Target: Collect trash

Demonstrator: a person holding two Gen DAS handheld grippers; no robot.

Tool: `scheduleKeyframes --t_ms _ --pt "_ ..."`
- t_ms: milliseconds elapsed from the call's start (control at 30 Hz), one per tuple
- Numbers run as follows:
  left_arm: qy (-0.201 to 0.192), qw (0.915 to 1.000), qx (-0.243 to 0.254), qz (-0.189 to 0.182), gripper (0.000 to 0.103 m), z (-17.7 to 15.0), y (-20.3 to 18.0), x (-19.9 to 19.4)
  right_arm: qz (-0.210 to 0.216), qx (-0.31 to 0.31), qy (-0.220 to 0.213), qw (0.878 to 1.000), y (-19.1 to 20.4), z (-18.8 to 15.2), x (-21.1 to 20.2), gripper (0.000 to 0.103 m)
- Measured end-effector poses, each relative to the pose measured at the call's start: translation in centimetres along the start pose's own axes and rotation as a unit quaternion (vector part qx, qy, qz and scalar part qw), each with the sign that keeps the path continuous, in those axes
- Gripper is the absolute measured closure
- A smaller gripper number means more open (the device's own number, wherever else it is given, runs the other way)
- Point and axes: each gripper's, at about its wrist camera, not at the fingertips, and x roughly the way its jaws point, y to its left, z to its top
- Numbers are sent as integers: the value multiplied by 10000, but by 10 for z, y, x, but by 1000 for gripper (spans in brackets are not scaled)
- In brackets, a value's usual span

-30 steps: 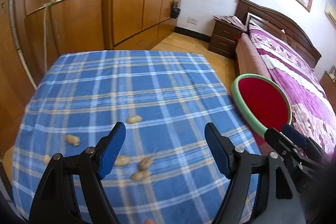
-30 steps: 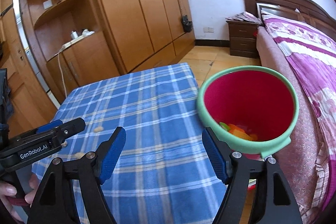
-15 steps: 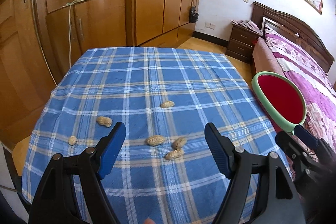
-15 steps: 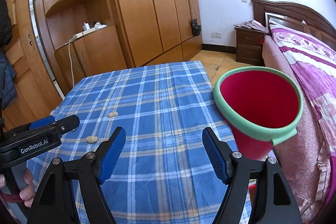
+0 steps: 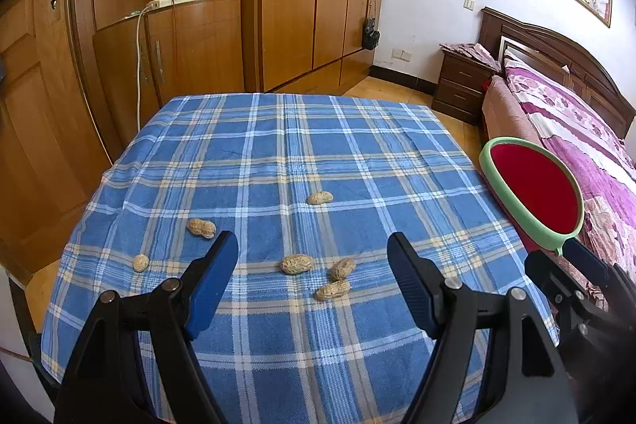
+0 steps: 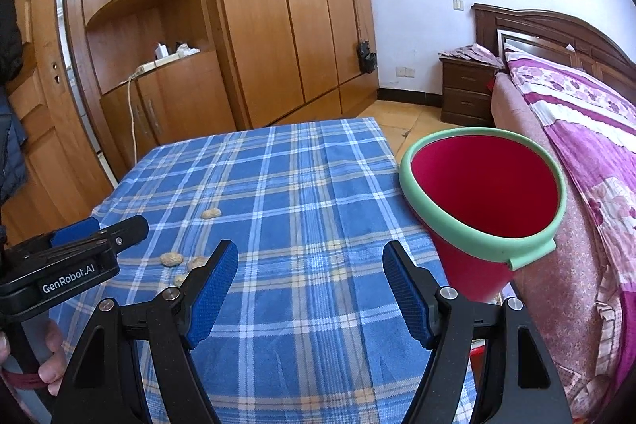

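Lying just ahead of open left tool (image 5: 312, 257): peanuts (image 5: 296, 264) on tablecloth (image 5: 318, 153).

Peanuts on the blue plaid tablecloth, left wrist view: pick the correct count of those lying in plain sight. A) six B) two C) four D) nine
A: six peanuts show on the tablecloth: one far, one at mid left, a small one near the left edge, and a cluster of three between the open fingers of the left hand-held gripper.
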Motion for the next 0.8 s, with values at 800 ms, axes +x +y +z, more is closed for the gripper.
scheduleKeyframes --t_ms 800 --pt "-16 10000 -19 -17 26 -1 1 1 -4 1 34 10000 0 -1 1 27"
